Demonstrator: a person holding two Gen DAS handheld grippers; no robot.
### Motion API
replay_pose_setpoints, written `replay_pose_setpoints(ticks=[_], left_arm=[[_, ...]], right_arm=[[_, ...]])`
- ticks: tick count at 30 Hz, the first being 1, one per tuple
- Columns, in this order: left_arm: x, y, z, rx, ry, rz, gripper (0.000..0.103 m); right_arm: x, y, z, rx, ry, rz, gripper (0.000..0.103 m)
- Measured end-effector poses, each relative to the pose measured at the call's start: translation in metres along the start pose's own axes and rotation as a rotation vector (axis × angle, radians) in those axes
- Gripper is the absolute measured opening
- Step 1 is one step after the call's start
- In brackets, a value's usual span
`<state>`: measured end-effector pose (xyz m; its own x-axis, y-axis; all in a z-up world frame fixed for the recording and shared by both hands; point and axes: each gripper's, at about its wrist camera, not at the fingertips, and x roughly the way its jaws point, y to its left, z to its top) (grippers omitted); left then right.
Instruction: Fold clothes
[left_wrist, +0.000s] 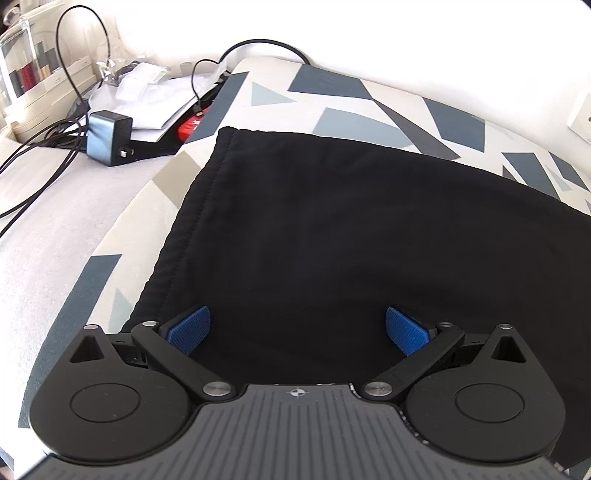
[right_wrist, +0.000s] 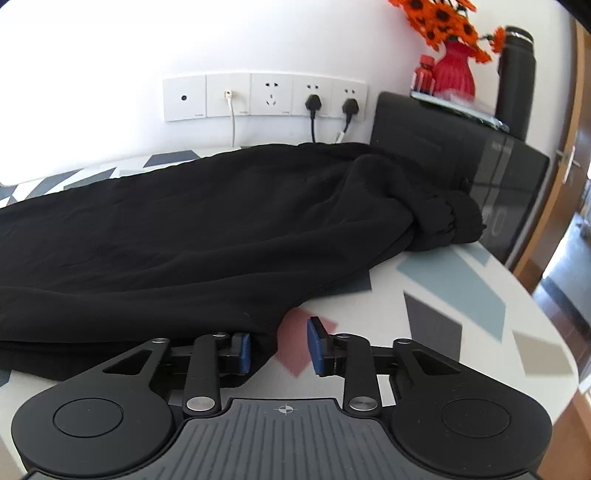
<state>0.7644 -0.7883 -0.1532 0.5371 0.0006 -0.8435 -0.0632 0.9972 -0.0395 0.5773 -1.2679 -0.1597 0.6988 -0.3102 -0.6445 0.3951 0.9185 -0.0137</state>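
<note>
Trousers (right_wrist: 207, 229) lay lengthwise across the table (right_wrist: 461, 295), hem edge between the narrowed, not yet pinching right gripper (right_wrist: 279, 347) (left gripper (left_wrist: 297, 328) spread wide above cloth).

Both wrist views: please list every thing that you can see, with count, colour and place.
garment: one, black, spread on the tablecloth
tablecloth: one, white with grey-blue shapes
charger: one, grey, far left, beside cables
wall sockets: one row, white, two black plugs in
vase: one, red, orange flowers, on the black box
bottle: one, black, beside the vase
left gripper: open above the garment
right gripper: open at the garment's edge
</note>
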Motion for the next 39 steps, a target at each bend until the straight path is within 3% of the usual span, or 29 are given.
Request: replay_pose_setpoints(ticks=[5, 9, 11, 15, 19, 23, 28, 33, 35, 39], left_arm=[[0.002, 0.004, 0.004, 0.033, 0.007, -0.025, 0.103], [0.004, 0.005, 0.006, 0.040, 0.012, -0.030, 0.103], [0.002, 0.000, 0.007, 0.047, 0.010, 0.001, 0.103], [-0.005, -0.023, 0.006, 0.123, -0.007, 0.086, 0.102], [-0.025, -0.059, 0.005, 0.192, -0.052, 0.027, 0.102], [-0.053, -0.121, 0.000, 0.283, -0.100, -0.118, 0.102], [-0.076, -0.226, -0.022, 0.430, -0.031, -0.485, 0.102], [-0.098, -0.318, -0.057, 0.697, -0.002, -0.808, 0.102], [-0.106, -0.344, -0.074, 0.814, -0.012, -0.873, 0.101], [-0.110, -0.381, -0.107, 0.910, -0.011, -0.875, 0.093]], right_arm=[[-0.021, -0.008, -0.012, 0.087, 0.068, 0.036, 0.022], [-0.037, -0.028, -0.024, 0.161, 0.120, 0.096, 0.036], [-0.047, -0.038, -0.024, 0.186, 0.122, 0.120, 0.045], [-0.065, -0.055, -0.016, 0.203, 0.090, 0.083, 0.049], [-0.069, -0.085, -0.005, 0.277, 0.054, 0.050, 0.053], [-0.067, -0.122, 0.004, 0.402, 0.027, 0.050, 0.053], [-0.055, -0.172, 0.017, 0.544, 0.038, 0.059, 0.054], [-0.053, -0.200, 0.030, 0.639, 0.062, 0.013, 0.055], [-0.061, -0.204, 0.034, 0.680, 0.062, 0.001, 0.058], [-0.072, -0.206, 0.048, 0.712, 0.069, -0.038, 0.063]])
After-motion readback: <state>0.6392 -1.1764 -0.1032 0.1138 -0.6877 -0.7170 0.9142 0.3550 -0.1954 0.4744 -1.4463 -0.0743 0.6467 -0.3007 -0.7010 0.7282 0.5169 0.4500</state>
